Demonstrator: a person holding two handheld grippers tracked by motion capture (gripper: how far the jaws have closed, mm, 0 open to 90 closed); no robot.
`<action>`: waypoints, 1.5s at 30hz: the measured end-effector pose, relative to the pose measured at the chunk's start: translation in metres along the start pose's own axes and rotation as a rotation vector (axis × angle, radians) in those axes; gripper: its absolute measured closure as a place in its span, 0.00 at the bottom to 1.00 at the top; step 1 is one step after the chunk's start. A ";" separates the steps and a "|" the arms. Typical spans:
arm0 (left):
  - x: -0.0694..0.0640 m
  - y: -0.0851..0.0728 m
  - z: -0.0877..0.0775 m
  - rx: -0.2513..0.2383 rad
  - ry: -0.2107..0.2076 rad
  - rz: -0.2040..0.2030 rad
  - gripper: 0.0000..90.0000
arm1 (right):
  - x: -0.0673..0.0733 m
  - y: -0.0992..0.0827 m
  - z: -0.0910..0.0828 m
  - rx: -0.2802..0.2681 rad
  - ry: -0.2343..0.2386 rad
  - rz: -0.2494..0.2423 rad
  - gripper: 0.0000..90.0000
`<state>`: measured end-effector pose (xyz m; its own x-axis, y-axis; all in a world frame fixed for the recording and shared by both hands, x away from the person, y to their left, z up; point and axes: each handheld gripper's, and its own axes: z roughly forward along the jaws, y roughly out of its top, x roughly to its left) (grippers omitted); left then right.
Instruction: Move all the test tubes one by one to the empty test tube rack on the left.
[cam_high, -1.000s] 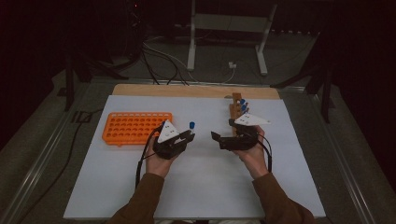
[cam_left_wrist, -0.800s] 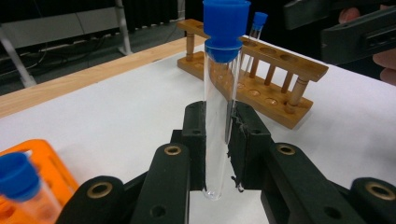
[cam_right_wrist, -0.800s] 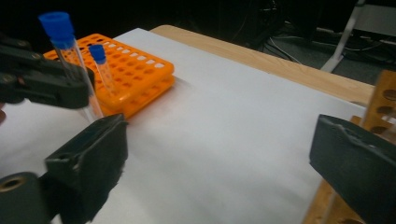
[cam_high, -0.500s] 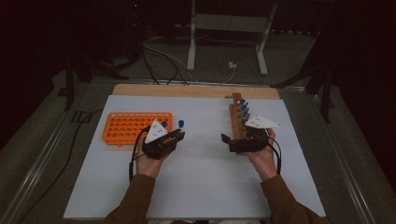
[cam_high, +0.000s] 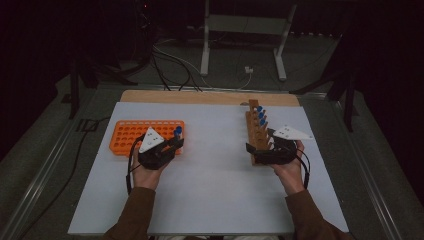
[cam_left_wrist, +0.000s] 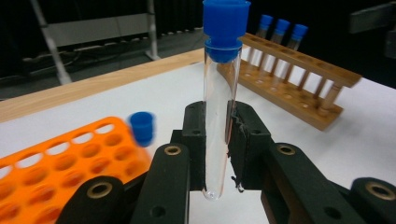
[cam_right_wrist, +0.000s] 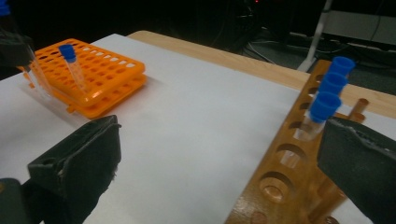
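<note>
1. Left gripper has its black pads pinched tight on a clear glass test tube with a blue cap, tube standing upright between them.
2. In the high view that left gripper sits right at the near right corner of the orange plastic tube rack full of round holes, which already has one blue-capped tube standing in it.
3. Right gripper is spread wide with nothing between the jaws; they've just been opening.
4. It's hanging over the near end of the brown wooden tube rack, where three blue-capped tubes sit in a row.
5. Everything's on a white table sheet.
</note>
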<state>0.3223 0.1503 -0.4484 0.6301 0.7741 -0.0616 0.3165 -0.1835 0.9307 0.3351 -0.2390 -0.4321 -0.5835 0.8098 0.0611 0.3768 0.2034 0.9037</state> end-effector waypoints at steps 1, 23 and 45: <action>0.003 0.000 -0.001 -0.001 0.010 -0.002 0.87 | -0.001 0.000 -0.001 -0.003 -0.001 0.003 0.00; 0.036 -0.014 0.018 0.043 0.169 -0.068 0.87 | -0.006 -0.001 -0.004 -0.017 -0.003 0.022 0.00; 0.032 -0.036 0.035 0.159 0.194 -0.035 0.87 | -0.003 -0.003 -0.001 -0.010 0.010 0.014 0.00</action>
<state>0.3555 0.1604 -0.4964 0.4738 0.8806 -0.0081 0.4530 -0.2358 0.8598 0.3346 -0.2423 -0.4345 -0.5853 0.8071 0.0782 0.3781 0.1863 0.9068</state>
